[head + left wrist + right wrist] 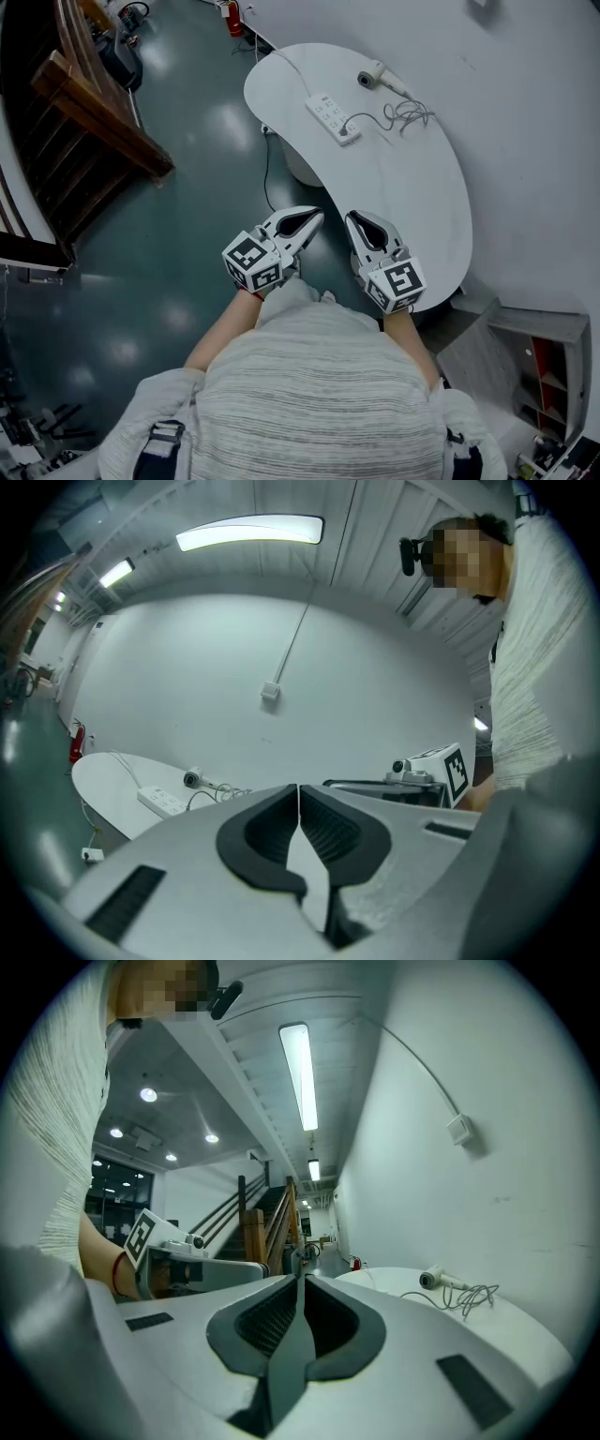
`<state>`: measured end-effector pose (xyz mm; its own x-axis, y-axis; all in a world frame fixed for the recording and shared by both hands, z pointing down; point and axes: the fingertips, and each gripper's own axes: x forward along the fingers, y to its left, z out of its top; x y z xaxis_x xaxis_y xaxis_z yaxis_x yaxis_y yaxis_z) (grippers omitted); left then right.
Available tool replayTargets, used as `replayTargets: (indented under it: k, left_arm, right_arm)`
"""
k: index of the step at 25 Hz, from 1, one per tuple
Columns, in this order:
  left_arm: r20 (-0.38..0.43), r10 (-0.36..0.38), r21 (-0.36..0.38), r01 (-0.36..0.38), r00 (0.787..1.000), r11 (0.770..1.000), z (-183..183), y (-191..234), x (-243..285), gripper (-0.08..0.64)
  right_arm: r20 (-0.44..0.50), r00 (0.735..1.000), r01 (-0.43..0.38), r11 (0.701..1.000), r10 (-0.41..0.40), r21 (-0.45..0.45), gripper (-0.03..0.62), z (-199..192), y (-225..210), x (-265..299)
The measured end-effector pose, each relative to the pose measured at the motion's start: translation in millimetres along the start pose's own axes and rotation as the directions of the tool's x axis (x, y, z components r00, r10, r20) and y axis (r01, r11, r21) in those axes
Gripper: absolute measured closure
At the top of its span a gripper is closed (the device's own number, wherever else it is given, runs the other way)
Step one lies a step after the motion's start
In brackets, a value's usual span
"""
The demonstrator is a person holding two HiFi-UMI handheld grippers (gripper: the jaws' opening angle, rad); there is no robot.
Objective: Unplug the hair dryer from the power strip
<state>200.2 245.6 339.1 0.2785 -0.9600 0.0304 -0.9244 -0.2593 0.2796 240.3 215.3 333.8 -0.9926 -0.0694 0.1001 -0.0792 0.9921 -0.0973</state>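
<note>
Jaws shut, empty, on left gripper (314,218) and right gripper (352,217) by the table's (417,202) near edge; hair dryer (373,77) seemingly plugged into power strip (333,118) at far end, unplugging not begun.

Open tabletop (403,197) leads to power strip (333,118); wall (534,122) borders its far side.

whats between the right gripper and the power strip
Only bare table, seen in the head view, between the right gripper and the power strip. The cord lies off to the side.
</note>
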Motion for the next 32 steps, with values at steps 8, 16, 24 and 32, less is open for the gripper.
replayTargets:
  k: [8,16,24,32]
  left_arm:
    - [-0.030,-0.036,-0.032,0.035,0.999,0.999,-1,55,2,0.551]
    - [-0.069,-0.109,-0.027,0.107,0.992,0.994,12,127,8,0.551]
    - [-0.116,-0.209,-0.006,0.210,0.971,0.978,16,178,12,0.551]
    - [-0.124,-0.243,-0.031,0.241,0.962,0.970,8,204,39,0.551]
  right_arm:
    - [-0.054,0.998,0.036,0.999,-0.035,0.015,0.565,-7,-15,50]
    - [-0.083,0.990,0.115,0.993,-0.113,0.016,0.563,-10,-39,113]
    - [-0.108,0.975,0.198,0.980,-0.196,0.011,0.563,-14,-55,159]
    - [-0.165,0.965,0.208,0.978,-0.202,0.021,0.563,-26,-74,181]
